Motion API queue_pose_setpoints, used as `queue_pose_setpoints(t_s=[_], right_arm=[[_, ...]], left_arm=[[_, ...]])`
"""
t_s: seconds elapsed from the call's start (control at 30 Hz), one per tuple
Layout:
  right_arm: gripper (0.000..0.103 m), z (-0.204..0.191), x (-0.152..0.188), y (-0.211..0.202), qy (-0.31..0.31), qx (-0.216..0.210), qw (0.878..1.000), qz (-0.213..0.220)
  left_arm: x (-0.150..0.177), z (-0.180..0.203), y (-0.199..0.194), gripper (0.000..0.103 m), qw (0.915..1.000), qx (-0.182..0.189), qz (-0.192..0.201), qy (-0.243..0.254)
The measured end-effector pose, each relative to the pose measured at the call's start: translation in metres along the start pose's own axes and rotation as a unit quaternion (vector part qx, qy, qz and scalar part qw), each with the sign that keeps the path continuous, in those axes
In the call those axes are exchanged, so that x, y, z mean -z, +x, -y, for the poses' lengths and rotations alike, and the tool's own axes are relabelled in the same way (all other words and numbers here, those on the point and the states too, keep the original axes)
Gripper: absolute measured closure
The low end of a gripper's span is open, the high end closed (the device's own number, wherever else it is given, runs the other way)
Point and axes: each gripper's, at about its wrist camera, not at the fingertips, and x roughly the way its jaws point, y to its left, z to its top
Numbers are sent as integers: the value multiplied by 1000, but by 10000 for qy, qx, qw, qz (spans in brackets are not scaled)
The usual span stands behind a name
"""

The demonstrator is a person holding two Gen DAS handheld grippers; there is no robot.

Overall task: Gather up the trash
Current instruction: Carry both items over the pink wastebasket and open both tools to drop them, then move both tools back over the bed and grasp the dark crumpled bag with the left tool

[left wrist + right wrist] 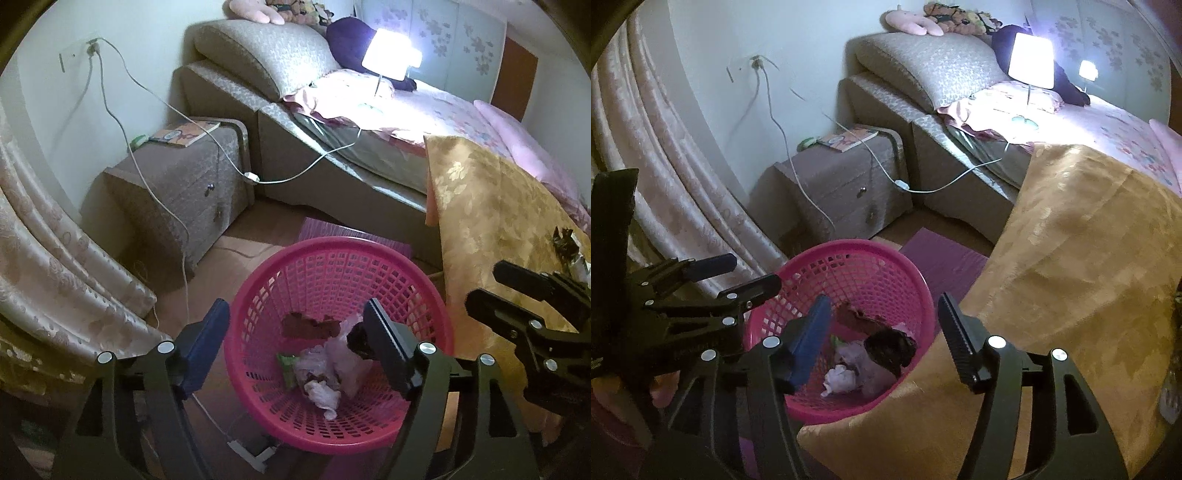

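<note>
A pink plastic basket (369,254) stands on the floor and holds crumpled white tissues (321,391), a green wrapper (286,367), a brown piece (310,326) and a dark wrapper (356,339). My left gripper (295,332) hangs open and empty right above the basket. My right gripper (882,328) is open and empty over the basket's right rim (849,245), at the table edge; the dark wrapper (890,349) and tissues (842,378) lie below it. Each gripper shows in the other's view: the right one (487,284), the left one (753,271). A dark crumpled wrapper (563,242) lies on the table.
A table with a gold cloth (491,221) stands right of the basket. A nightstand (177,195) with a book, a bed (369,122) with a lit lamp (388,55), hanging white cables (177,218), curtains (55,258) at left, and a purple mat (942,258) on the floor.
</note>
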Motion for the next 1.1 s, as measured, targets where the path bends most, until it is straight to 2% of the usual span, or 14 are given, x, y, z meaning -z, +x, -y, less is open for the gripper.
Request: queue_pose_setpoints(t_s=[0.27,0.6,0.87,1.1], right_arm=[[39,18,13,-26,284,132,9993,226],[34,68,46,-82,806,702,9920,675],[33,133,83,-136,1416,1475,9742,959],[33,172,110,-165,1839,1891,9579,1135]], left_arm=[[1,16,-8,29,9995,31,233,208],[4,44,-17,28,9970,519,294,498],[5,84,-13,28,9935,643,156,925],[0,143,-16,28,9834,1016,85,1502]])
